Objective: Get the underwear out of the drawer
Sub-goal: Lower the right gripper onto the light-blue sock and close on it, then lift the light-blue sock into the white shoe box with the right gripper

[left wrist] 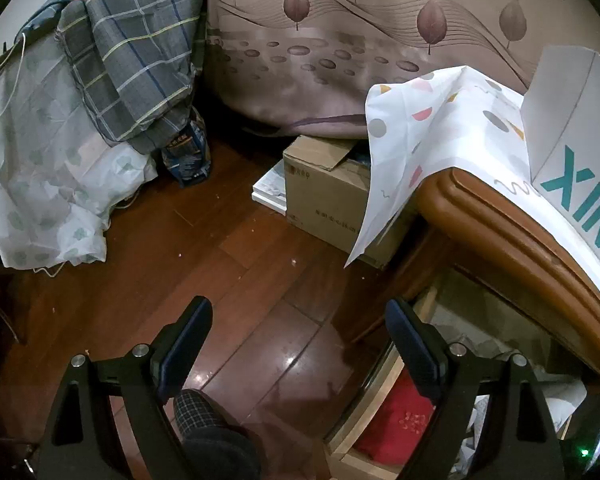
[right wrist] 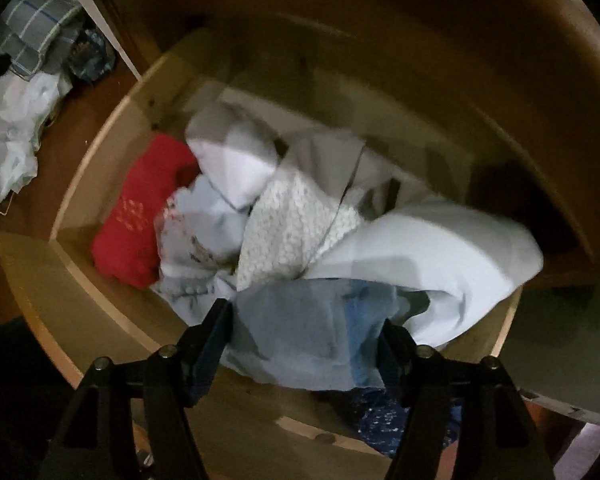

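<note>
a: where is the underwear you're after?

b: it's in the open drawer [right wrist: 100,184], a pale wooden one packed with folded and crumpled cloth. a pale blue piece [right wrist: 300,332] lies at the near edge of the pile, right between the fingers of your right gripper [right wrist: 306,332]. beside it sit a white patterned piece [right wrist: 296,224], a big white bundle [right wrist: 440,256] and a red garment [right wrist: 140,216] at the left end. the view is blurred, so you can't tell which piece is which kind.

a: and your right jaws?

b: wide apart, pointing almost straight down into the drawer. the blue cloth lies between them, but the pads are not pressing it.

a: your left gripper [left wrist: 300,340]?

b: jaws wide, nothing between them, tilted down over the dark wooden floor [left wrist: 204,248] just beside the drawer's left edge. the red garment shows at its lower right.

a: the room around you?

b: a brown cabinet top [left wrist: 500,220] above the drawer carries a spotted white cloth [left wrist: 432,128] and a white box with teal letters [left wrist: 572,152]. a cardboard box [left wrist: 320,188] stands on the floor beside it, against a leaf-patterned mattress [left wrist: 340,40]. a plaid blanket [left wrist: 132,52] hangs at the left over pale bedding [left wrist: 36,184].
</note>
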### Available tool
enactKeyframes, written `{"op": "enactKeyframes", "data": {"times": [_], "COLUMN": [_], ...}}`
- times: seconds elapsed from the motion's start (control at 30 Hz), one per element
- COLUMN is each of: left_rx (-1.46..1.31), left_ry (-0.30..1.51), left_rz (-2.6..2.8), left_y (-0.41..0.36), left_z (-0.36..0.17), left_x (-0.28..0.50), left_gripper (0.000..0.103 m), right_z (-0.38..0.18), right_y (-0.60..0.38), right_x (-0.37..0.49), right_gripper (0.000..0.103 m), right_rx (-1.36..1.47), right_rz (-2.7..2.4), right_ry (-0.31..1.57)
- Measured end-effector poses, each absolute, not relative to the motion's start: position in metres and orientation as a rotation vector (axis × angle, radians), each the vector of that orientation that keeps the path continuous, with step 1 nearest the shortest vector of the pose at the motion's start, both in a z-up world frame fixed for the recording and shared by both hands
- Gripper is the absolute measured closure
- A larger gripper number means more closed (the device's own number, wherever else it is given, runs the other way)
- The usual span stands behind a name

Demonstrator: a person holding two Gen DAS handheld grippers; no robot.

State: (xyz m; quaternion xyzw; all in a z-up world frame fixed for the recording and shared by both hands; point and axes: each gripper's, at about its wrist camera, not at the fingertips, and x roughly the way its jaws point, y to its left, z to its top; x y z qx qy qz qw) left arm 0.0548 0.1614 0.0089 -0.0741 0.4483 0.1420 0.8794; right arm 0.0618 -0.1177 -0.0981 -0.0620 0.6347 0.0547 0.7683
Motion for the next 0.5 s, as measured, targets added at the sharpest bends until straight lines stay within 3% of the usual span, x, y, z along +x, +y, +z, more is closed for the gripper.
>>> {"op": "enactKeyframes", "data": {"times": [0.13, 0.27, 0.5], "left_rx": [-0.149, -0.148, -0.155], "left_ry": [0.941, 0.939, 0.932], "left_rz": [0.293, 0.297, 0.3], "left_y": [0.16, 0.16, 0.161], "left_z": [0.009, 0.009, 0.009], "left_x": [0.055, 0.055, 0.054], "left_gripper": [0.017, 0.017, 0.017], "right_z": [-0.108, -0.105, -0.075], "right_y": [-0.116, -0.116, -0.124], "right_x": [0.061, 0.058, 0.049], "right_gripper": [0.03, 0.046, 0.05], "right_rx": [-0.115, -0.094, -0.04], "right_rz": [0.111, 0.093, 0.073], "right_ry": [1.424, 1.414, 1.35]}}
